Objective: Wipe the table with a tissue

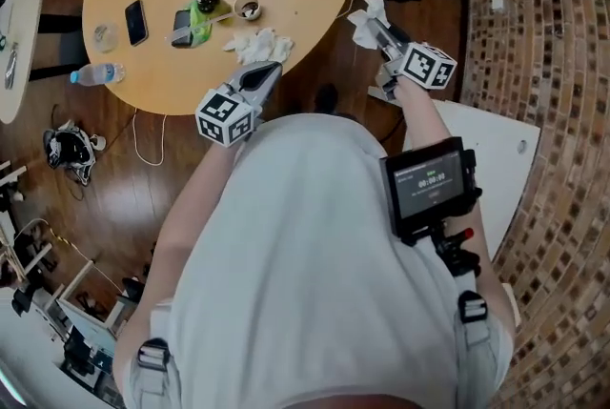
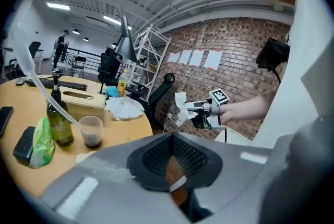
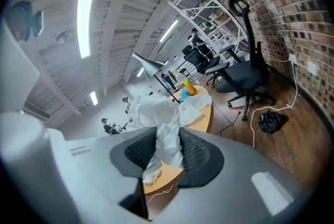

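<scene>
Right gripper view: right gripper (image 3: 167, 137) fingers (image 3: 195, 155) tight on tissue (image 3: 156, 110); left gripper (image 2: 171, 140) fingers (image 2: 155, 157) pressed together.

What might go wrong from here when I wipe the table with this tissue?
The right hand-held gripper pinches only a thin twist of the tissue, so it may slip out or tear when pressed down. The open cup and the bottle stand on the table; a sweep could tip them.
</scene>
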